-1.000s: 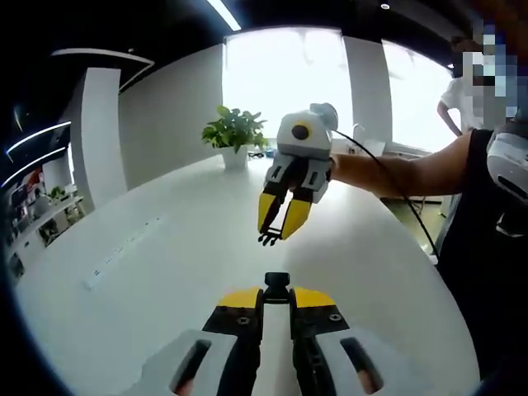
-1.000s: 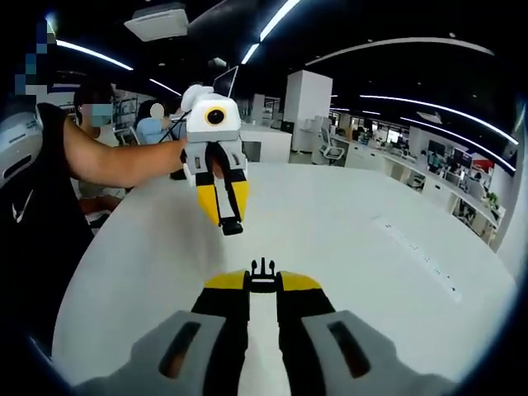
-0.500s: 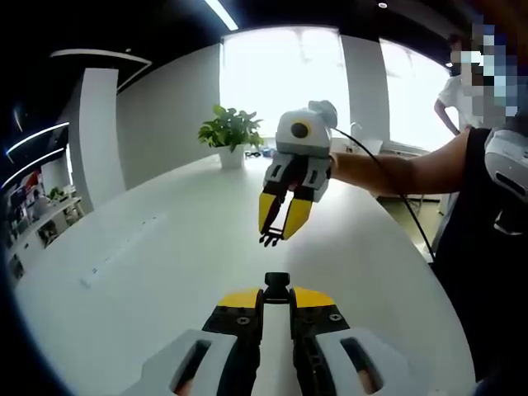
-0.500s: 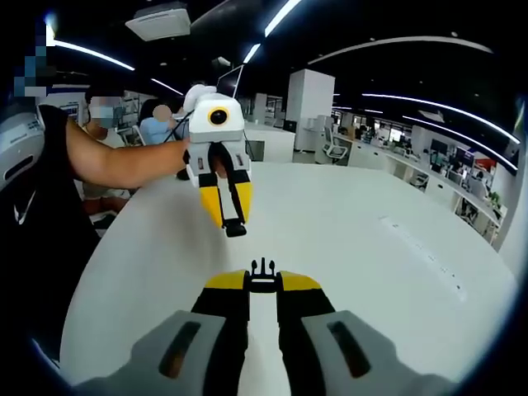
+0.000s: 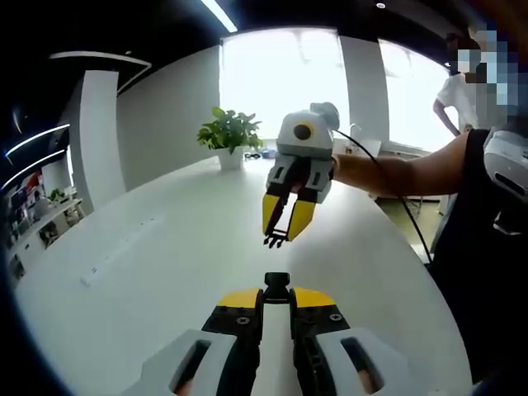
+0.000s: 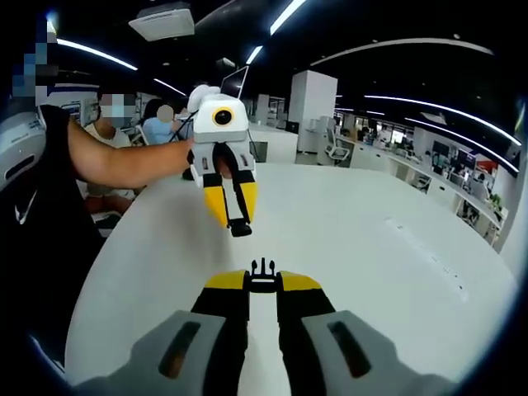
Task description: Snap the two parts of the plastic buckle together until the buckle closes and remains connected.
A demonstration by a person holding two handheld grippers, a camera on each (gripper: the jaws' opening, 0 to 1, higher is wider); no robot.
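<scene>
In the left gripper view my left gripper [image 5: 276, 297] is shut on the black socket half of the buckle [image 5: 276, 283], which pokes out past the yellow jaw tips. Facing it, held above the white table, my right gripper [image 5: 281, 228] is shut on the pronged half [image 5: 274, 241]; the prongs point down toward me, with a gap between the halves. The right gripper view mirrors this. My right gripper [image 6: 262, 286] is clamped on the pronged half [image 6: 262, 271], and the left gripper [image 6: 234, 216] hangs ahead with the socket half [image 6: 240, 228] at its tips.
A large white oval table [image 5: 157, 272] lies under both grippers, with a recessed outlet strip [image 5: 124, 250] and a potted plant [image 5: 229, 136] at its far end. A person's arm [image 5: 396, 173] reaches in from the right. Seated people [image 6: 157, 120] and desks stand behind.
The opposite gripper has slid slightly to the right in each view. Both halves stay gripped and apart.
</scene>
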